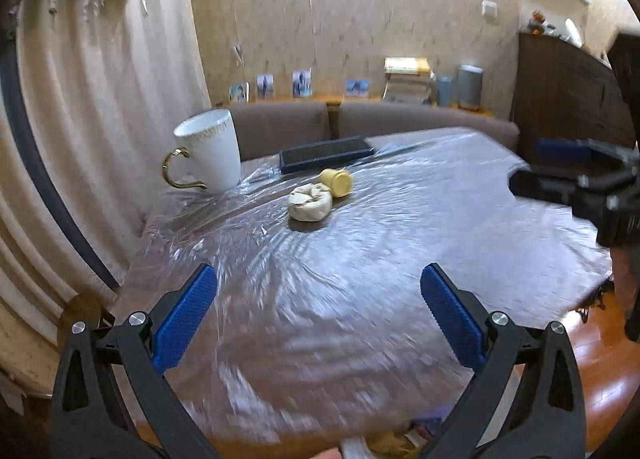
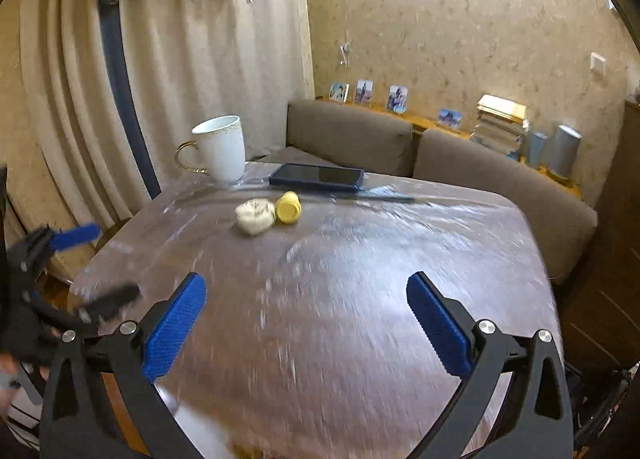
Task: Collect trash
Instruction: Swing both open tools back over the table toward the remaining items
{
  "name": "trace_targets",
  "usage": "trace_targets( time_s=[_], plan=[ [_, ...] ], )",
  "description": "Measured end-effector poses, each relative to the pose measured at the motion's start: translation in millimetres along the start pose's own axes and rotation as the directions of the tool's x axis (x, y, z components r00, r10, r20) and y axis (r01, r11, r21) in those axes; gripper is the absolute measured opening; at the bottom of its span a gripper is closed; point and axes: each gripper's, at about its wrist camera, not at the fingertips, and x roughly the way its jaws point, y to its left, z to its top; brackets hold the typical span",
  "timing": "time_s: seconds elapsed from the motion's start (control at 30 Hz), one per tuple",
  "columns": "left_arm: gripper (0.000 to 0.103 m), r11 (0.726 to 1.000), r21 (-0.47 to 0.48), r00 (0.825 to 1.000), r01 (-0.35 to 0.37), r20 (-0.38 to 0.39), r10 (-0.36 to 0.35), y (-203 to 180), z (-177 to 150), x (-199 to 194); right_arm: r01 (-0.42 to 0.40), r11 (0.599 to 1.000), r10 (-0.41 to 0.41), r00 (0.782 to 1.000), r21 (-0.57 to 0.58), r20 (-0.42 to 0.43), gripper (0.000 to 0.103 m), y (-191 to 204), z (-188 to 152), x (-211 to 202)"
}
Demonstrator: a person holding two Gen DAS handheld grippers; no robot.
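**Over the plastic-covered surface, both grippers hang wide and empty**

Over the near half of the surface [image 1: 400, 219], which is wrapped in shiny clear film, the left gripper [image 1: 319, 313] is held with its blue pads [image 1: 188, 319] spread far apart and nothing between them. The right gripper [image 2: 306, 323] is the same: pads well apart, only bare film showing in the gap. Neither touches anything on the surface.

The trash lies toward the far side, well away from both grippers. A crumpled pale wad [image 1: 310, 201], paper or tissue by the look of it, sits on the film, and a small yellow cap-like piece [image 1: 338, 181] lies on its side just beside it, seemingly touching. From the right wrist view the wad [image 2: 255, 216] is on the left and the yellow piece [image 2: 288, 208] on the right.

Behind them stands a white mug [image 1: 210, 151] with a gold handle, upright near the far left corner. A dark tablet [image 1: 326, 154] lies flat next to it along the far edge. Beyond the surface runs a brown sofa [image 2: 352, 135], with small photo frames [image 2: 398, 98] and a stack of books [image 2: 500, 123] on the ledge behind. A cream curtain [image 1: 100, 119] hangs at the left.
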Motion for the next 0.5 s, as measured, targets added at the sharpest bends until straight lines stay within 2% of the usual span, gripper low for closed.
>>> trace_targets(
  time_s=[0.1,0.2,0.37,0.43,0.5],
  plan=[
    [0.102,1.000,0.009,0.999,-0.030,-0.044,0.030,15,8,38,-0.022,0.999,0.024,0.997,0.031,-0.073,0.099,-7,32,58],
    [0.102,0.999,0.017,0.997,-0.037,-0.073,0.038,22,15,71,-0.029,0.996,0.040,0.991,0.081,-0.126,0.097,-1,47,101],
    [0.102,0.998,0.052,0.994,-0.037,-0.097,0.041,22,28,112,-0.008,0.996,0.028,0.975,0.093,-0.221,0.079,-5,54,165],
    [0.102,0.998,0.048,0.994,-0.028,-0.109,0.033,22,31,124,-0.024,0.992,0.056,0.964,0.123,-0.261,0.066,-6,53,189],
    [0.102,0.999,0.045,0.993,-0.013,-0.116,0.018,24,34,136,-0.025,0.991,0.061,0.958,0.128,-0.280,0.061,-5,55,204]
  ],
)
